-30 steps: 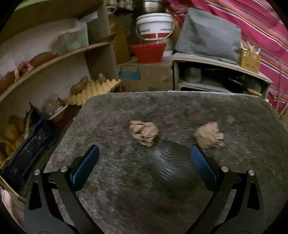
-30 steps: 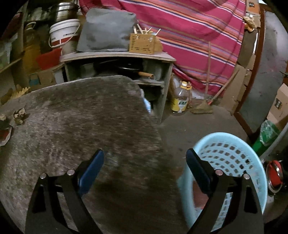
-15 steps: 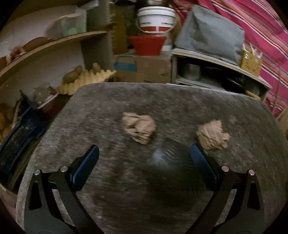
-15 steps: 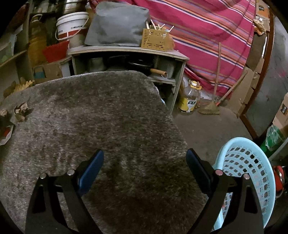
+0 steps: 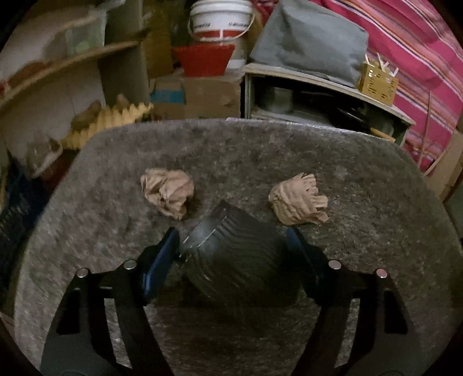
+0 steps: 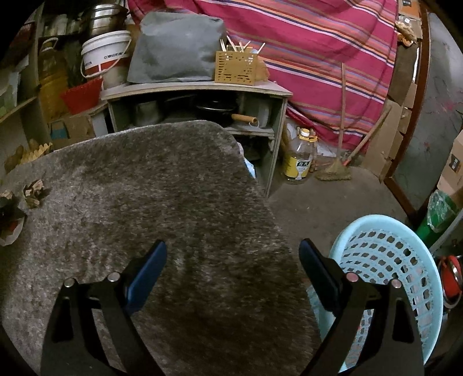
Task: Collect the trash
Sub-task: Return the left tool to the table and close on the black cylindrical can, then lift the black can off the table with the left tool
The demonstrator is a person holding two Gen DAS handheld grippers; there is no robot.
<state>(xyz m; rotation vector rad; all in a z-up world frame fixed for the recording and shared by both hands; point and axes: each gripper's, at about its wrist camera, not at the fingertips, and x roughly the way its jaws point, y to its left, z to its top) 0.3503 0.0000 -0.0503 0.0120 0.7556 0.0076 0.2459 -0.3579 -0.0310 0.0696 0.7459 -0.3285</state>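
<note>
A crumpled dark ribbed wrapper [image 5: 234, 254] lies on the grey shaggy mat [image 5: 361, 231]. My left gripper [image 5: 233, 254] has its fingers on either side of it, narrowed against it. Two crumpled brown paper balls lie just beyond, one to the left [image 5: 167, 192] and one to the right [image 5: 298, 201]. My right gripper [image 6: 233, 269] is open and empty over the mat's right part. A light blue perforated basket [image 6: 387, 269] stands on the floor to its right. One paper ball [image 6: 33, 192] shows at the far left of the right wrist view.
Behind the mat stand a low shelf unit [image 6: 196, 98], a white bucket [image 5: 221, 17], a red basket [image 5: 202, 59] and cardboard boxes. Shelves with an egg tray [image 5: 110, 124] are at the left. An oil bottle [image 6: 299, 157] and broom [image 6: 335, 170] are on the floor.
My left gripper has moved forward and its fingers have closed in around the dark wrapper. My right gripper has drifted left over the mat, still open.
</note>
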